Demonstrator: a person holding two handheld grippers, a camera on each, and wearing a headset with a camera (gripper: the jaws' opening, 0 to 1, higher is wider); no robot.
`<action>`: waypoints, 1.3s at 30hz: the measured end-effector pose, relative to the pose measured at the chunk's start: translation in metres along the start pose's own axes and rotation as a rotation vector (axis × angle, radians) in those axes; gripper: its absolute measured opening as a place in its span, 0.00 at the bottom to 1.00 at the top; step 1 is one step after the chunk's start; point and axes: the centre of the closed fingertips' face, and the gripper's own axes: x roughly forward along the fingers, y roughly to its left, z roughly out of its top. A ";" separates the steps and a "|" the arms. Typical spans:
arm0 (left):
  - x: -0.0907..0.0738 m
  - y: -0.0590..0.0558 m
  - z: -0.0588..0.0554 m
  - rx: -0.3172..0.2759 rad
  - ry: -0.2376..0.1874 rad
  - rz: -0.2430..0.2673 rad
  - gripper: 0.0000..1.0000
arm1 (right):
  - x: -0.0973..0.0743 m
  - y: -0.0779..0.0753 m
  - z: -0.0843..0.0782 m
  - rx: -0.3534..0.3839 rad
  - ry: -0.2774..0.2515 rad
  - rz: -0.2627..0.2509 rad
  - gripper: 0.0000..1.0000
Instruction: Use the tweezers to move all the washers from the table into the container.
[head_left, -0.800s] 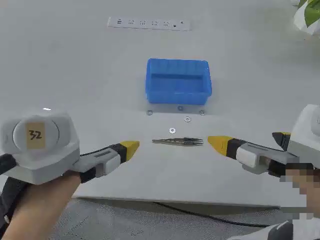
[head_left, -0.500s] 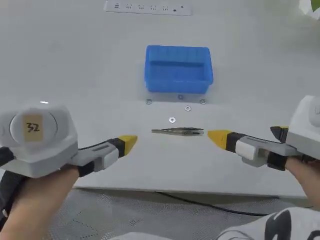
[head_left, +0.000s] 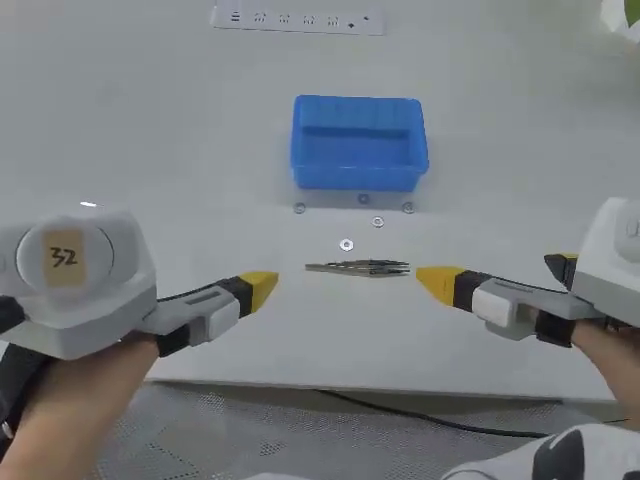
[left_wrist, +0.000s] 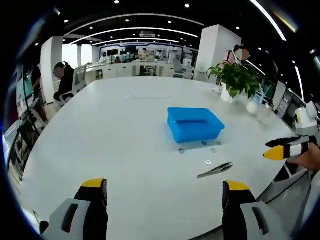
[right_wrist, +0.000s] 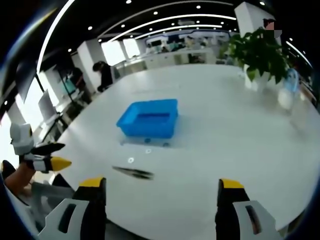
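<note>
Left gripper (left_wrist: 164, 185): jaws spread wide, nothing between them. Right gripper (right_wrist: 160, 183): jaws likewise spread and empty. In the head view the yellow tips of both point inward from either side at the tweezers (head_left: 358, 267), which lie flat on the white table (head_left: 150, 150) between them, touched by neither. One of the washers (head_left: 346, 245) sits just beyond the tweezers; a second lies a little farther on; three more form a row just before the front wall of the blue container (head_left: 358, 175). All five are on the table, outside the container.

Writing: a yellow sticker (head_left: 63, 258) on the left gripper's round cap reads "32". The markings on the power strip (head_left: 298, 19) at the far side are too small to read.

Clearance: the near table edge runs under both grippers, with a cable (head_left: 400, 410) below it. Bare tabletop lies open left and right of the container. A plant (left_wrist: 239, 77) stands well beyond it.
</note>
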 end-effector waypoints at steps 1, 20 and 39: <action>0.000 0.000 0.000 0.001 0.001 -0.001 0.98 | 0.001 0.000 0.000 0.000 0.003 0.003 0.91; 0.012 -0.011 0.003 0.086 -0.003 -0.062 0.85 | 0.007 0.000 -0.006 -0.001 0.029 0.002 0.90; 0.031 -0.047 0.008 0.360 -0.009 -0.314 0.55 | 0.013 -0.001 -0.017 0.006 0.066 0.006 0.89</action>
